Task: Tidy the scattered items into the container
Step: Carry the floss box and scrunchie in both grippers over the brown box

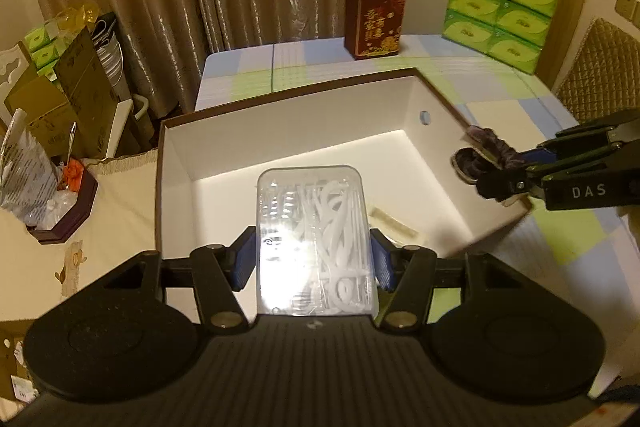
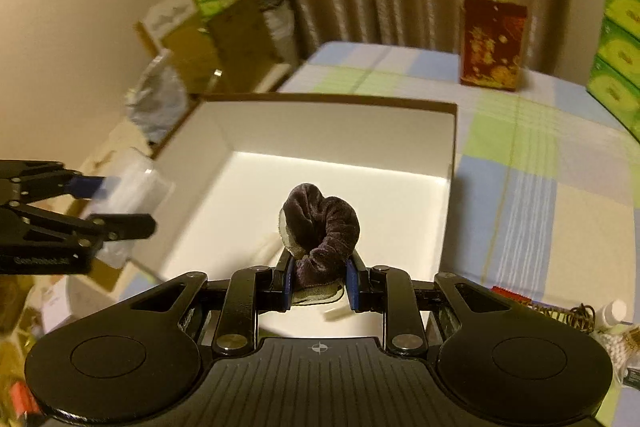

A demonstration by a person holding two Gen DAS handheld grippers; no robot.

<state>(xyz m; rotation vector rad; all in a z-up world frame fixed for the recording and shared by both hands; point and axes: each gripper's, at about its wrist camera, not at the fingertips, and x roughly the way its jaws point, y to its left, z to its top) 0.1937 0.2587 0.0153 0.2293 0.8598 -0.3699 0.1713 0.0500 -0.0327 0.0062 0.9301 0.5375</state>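
A clear plastic case [image 1: 316, 239] of white floss picks is clamped between the blue pads of my left gripper [image 1: 314, 259], held above the open white box [image 1: 280, 123] with a brown rim. My right gripper [image 2: 320, 283] is shut on a dark purple velvet scrunchie [image 2: 320, 227], also above the white box [image 2: 332, 131]. From the left wrist view the right gripper [image 1: 486, 167] with the scrunchie [image 1: 488, 147] hangs over the box's right wall. From the right wrist view the left gripper [image 2: 116, 203] carries the blurred clear case [image 2: 132, 195] at the box's left edge. A small pale item [image 1: 394, 223] lies on the box floor.
A red gift bag [image 1: 376, 23] and a stack of green tissue packs [image 1: 500, 11] stand at the back of the checked tablecloth [image 1: 540, 247]. Cardboard boxes and bags [image 1: 60, 95] crowd the left side. Small bottles and clutter [image 2: 612, 323] sit at the right near edge.
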